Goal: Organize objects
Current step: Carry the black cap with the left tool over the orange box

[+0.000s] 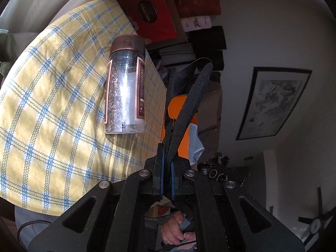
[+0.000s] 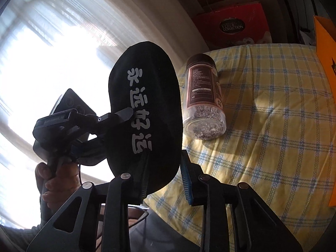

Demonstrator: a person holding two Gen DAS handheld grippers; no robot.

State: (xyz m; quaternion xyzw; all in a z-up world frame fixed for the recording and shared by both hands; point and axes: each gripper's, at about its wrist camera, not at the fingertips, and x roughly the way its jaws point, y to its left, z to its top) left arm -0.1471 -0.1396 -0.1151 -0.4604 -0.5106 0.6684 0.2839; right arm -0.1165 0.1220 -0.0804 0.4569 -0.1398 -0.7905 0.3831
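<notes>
A black fabric pouch (image 2: 145,113) with white characters and a black strap is held up in the air. My left gripper (image 1: 167,180) is shut on its edge (image 1: 189,105); in the right wrist view the left gripper (image 2: 126,113) pinches its middle from the left. My right gripper (image 2: 162,178) is open, its jaws on either side of the pouch's lower end. A clear jar (image 1: 126,86) with a brown lid and dark dried contents stands on the yellow-and-blue checked cloth (image 1: 52,105); it also shows in the right wrist view (image 2: 202,98).
Red boxes (image 1: 153,14) are stacked beyond the cloth, also in the right wrist view (image 2: 233,25). An orange sheet (image 2: 327,67) stands at the cloth's right side. A bright window (image 2: 42,52) is on the left. A framed picture (image 1: 271,103) hangs on the wall.
</notes>
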